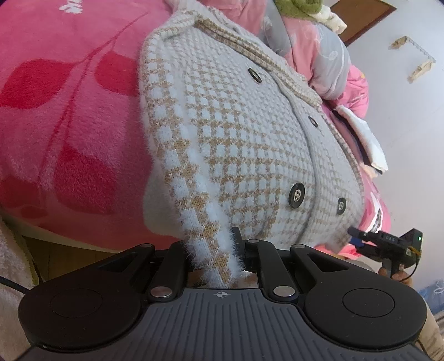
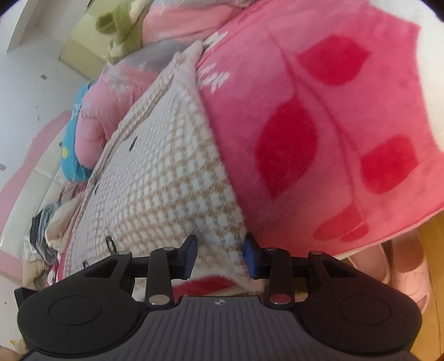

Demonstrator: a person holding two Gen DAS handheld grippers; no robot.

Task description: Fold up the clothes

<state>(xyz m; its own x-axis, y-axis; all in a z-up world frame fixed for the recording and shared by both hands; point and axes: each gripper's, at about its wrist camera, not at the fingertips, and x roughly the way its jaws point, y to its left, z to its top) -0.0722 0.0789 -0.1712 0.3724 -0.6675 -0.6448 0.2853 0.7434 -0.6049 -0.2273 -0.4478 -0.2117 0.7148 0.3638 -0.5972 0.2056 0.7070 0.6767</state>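
Observation:
A fuzzy cream-and-tan checked cardigan (image 1: 244, 133) with dark buttons (image 1: 296, 196) lies flat on a pink blanket (image 1: 69, 111), sleeves folded in. My left gripper (image 1: 213, 244) is shut on the near fluffy edge of the cardigan, which hangs down between its fingers. In the right wrist view the same cardigan (image 2: 166, 172) runs away from the camera. My right gripper (image 2: 220, 250) stands open, and its blue pads (image 2: 191, 251) straddle the near hem corner without pinching it. The left wrist view also shows the right gripper (image 1: 358, 236) at the hem's far corner.
Pink and grey quilts (image 1: 319, 47) and a green plush toy (image 2: 122, 25) are piled behind the cardigan. A blue cushion (image 2: 72, 144) and loose clothes (image 2: 44, 230) lie by the wall. The blanket's edge (image 2: 402, 225) drops to a wooden floor with a pink slipper (image 2: 410, 280).

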